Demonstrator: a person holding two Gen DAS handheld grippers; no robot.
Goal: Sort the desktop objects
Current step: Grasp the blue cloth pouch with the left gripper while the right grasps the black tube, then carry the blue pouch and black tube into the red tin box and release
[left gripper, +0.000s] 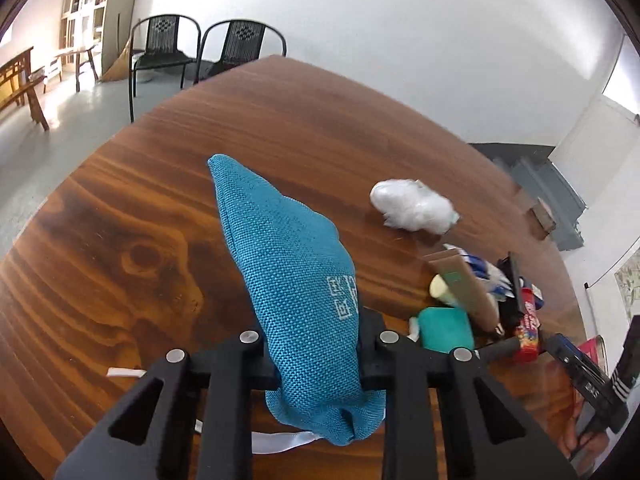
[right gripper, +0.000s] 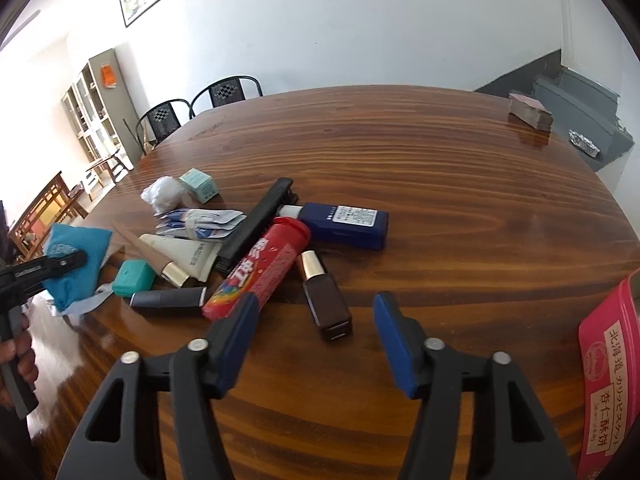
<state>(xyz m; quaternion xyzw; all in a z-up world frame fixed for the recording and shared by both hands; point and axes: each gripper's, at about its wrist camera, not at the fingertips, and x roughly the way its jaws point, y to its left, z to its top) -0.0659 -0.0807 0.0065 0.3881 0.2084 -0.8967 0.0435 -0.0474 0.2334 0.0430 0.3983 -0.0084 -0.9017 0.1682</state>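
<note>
A blue woven pouch stands up between the black fingers of my left gripper, which is shut on its lower part. From the right wrist view the pouch hangs at the table's left edge. My right gripper is open, its blue pads on either side of the near end of a brown rectangular case without touching it. Just ahead lies a pile: a red tube, a navy box, a black clip, a teal box, a white tube and sachets.
A pink tin stands at the near right. A crumpled white bag lies beyond the pile. A small block sits at the table's far right corner. Two black chairs stand past the wooden table.
</note>
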